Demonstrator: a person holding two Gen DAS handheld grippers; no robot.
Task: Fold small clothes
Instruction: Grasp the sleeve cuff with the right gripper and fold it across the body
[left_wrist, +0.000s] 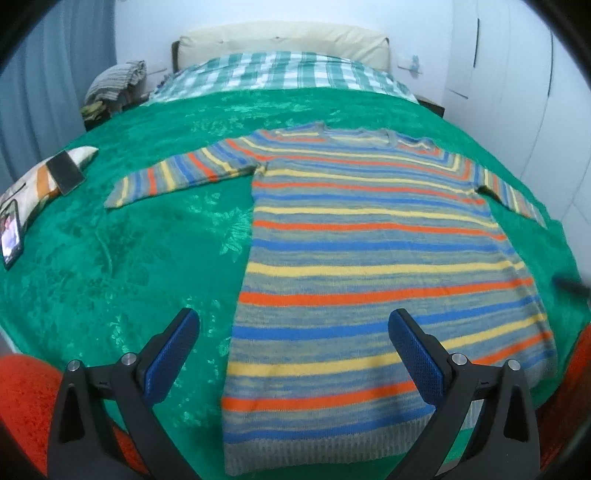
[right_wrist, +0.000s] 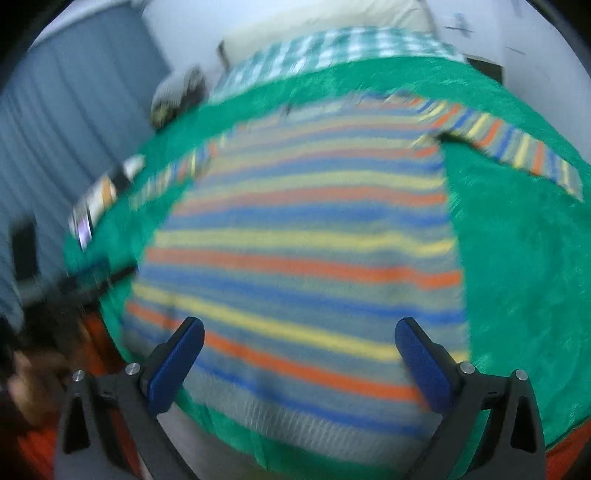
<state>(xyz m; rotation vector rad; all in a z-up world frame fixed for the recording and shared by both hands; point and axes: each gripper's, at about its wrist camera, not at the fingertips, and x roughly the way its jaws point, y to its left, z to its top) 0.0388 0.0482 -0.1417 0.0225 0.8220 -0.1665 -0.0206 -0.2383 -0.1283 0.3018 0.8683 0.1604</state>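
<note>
A striped knit sweater (left_wrist: 369, 258) in blue, yellow, orange and grey lies flat on a green bedspread (left_wrist: 129, 240), both sleeves spread out sideways and its ribbed hem nearest me. My left gripper (left_wrist: 293, 328) hovers open above the hem's left part, with nothing between its blue pads. In the right wrist view the same sweater (right_wrist: 306, 236) shows blurred, and my right gripper (right_wrist: 299, 336) stands open over the hem's middle, holding nothing. The other gripper (right_wrist: 96, 275) appears as a dark blur at the left edge.
Two phones (left_wrist: 66, 171) (left_wrist: 10, 232) lie on a patterned cushion (left_wrist: 40, 177) at the bed's left edge. A checked blanket (left_wrist: 284, 74) and cream headboard (left_wrist: 284, 40) sit at the far end. Grey curtains (right_wrist: 74, 110) hang left; white wardrobe doors (left_wrist: 517, 92) stand right. Red fabric (left_wrist: 26, 402) borders the near edge.
</note>
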